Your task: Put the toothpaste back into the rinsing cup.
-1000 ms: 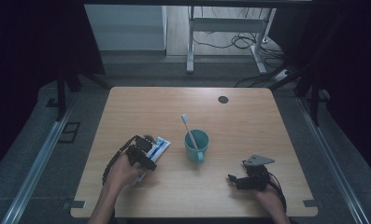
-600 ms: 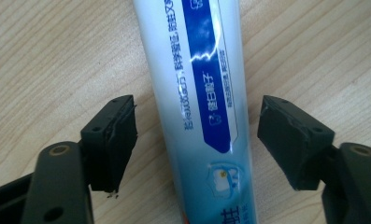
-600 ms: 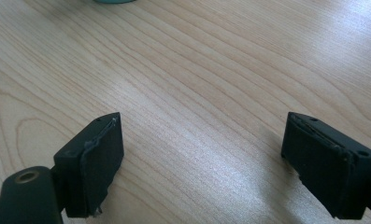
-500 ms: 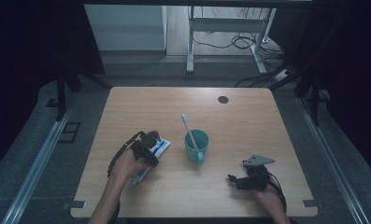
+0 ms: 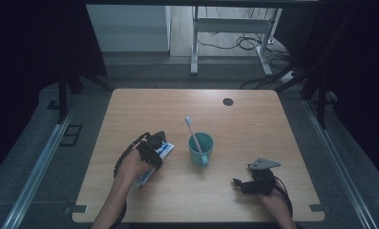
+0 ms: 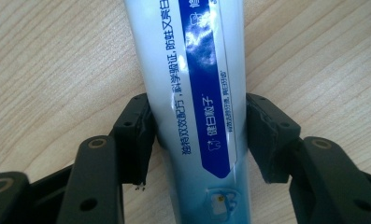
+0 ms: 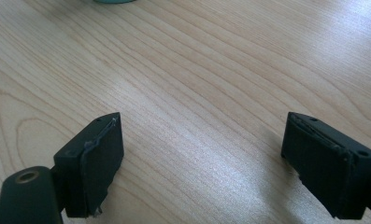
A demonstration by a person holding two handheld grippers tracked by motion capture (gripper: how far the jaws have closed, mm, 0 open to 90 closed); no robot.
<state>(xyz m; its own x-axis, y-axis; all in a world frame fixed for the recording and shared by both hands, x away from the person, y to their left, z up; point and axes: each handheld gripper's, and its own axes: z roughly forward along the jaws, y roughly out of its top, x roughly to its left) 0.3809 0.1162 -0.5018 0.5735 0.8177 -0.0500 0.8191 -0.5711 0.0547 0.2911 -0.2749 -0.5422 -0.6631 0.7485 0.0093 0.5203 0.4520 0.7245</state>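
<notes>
- Toothpaste tube (image 6: pixel 199 93): lying flat on the wooden table (image 5: pixel 254 119), just left of the teal cup (image 5: pixel 201 149) and clear of it. Its length is running along the line of the left gripper's reach, presumably so the sides offer themselves for a pinch across the width.
- Left gripper (image 6: pixel 199 140): jaws straddling the tube, one on each side. They have just been closing, with the tube between them. The left pad is touching the tube's edge; the right pad appears to be sitting a hair off it, though the shadow makes this hard to settle. Judged as not yet clamping.
- Teal cup: standing upright near the table's middle, holding a white toothbrush (image 5: pixel 193 132) that is leaning up and left out of it.
- Right gripper (image 7: pixel 202 163): resting well to the right of the cup and nearer the person, jaws spread wide over bare wood, gripping nothing, likely waiting its turn.
- Dark round spot (image 5: pixel 227 101): sitting beyond the cup, towards the far edge.
</notes>
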